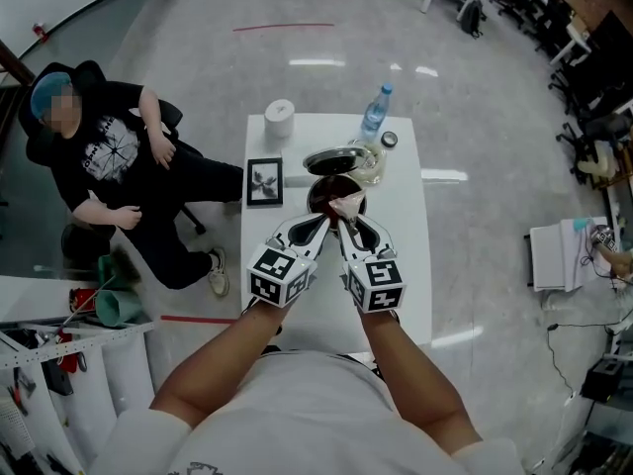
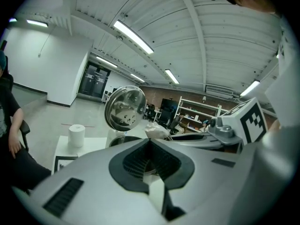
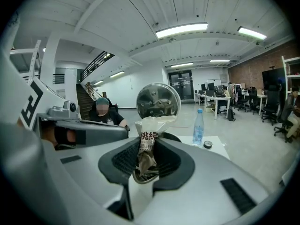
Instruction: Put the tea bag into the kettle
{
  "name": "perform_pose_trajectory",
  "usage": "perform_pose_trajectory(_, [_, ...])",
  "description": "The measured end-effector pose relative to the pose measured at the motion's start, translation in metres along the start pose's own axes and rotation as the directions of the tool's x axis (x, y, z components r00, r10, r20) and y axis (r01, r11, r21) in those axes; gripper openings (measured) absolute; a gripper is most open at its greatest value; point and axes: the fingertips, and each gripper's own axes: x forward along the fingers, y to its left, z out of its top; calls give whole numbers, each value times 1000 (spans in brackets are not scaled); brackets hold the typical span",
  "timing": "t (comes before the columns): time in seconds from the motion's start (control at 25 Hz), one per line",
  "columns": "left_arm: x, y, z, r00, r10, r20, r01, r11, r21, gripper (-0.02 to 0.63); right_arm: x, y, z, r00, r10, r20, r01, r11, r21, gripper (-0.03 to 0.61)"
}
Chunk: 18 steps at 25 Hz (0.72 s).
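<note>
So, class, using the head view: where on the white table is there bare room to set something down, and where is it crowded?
Bare: the right strip of the table, between the kettle and the edge; also the left strip nearer than the picture frame. Crowded: the far end, with roll, bottle, cap.

Open kettle (image 1: 316,191), upright lid (image 1: 334,157) just behind

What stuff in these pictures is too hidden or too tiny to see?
- Inside the kettle: head view, dark, and the tea bag covers part.
- Bottom of the tea bag: right gripper view, pinched between the right gripper's fingers.
- Picture in the frame: head view, too small.
- Label on the water bottle: head view, too small.
</note>
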Motion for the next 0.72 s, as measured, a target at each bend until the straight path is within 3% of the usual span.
perform_pose_trajectory(0.72, [33,27,-17,1000,-7,-25,5,999,-52,11,35,-14,-20,998,19,-57,-21,999,-24,87])
